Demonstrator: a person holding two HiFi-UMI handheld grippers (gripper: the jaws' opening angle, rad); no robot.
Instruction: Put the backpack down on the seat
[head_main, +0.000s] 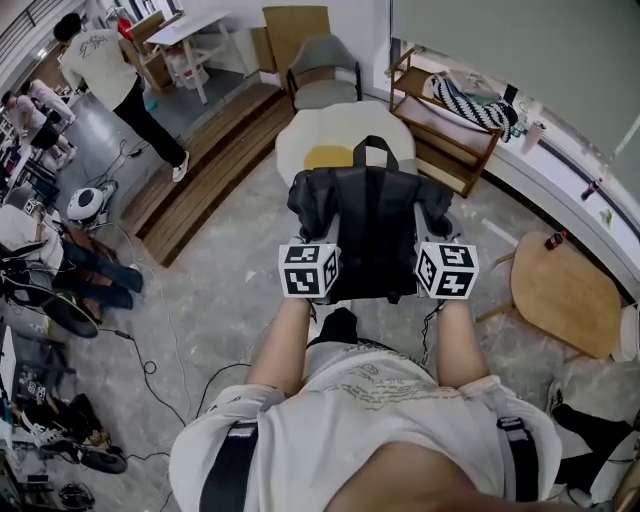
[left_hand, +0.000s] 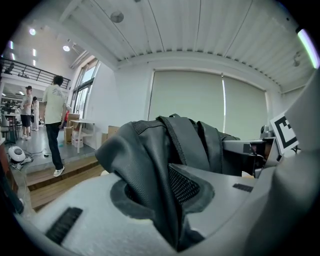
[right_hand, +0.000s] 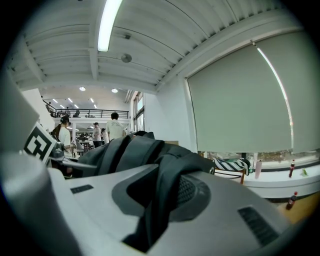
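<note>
Round wooden table (head_main: 565, 290) at right; wooden shelf (head_main: 450, 122) upper right; a person (head_main: 103, 70) standing upper left.

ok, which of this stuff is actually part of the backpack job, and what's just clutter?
Job:
- backpack, its fabric pinched in the jaws of the left gripper and the right gripper
- white seat just beyond it

Lying about:
- grey chair
- wooden rack
- round wooden table
- floor cables
</note>
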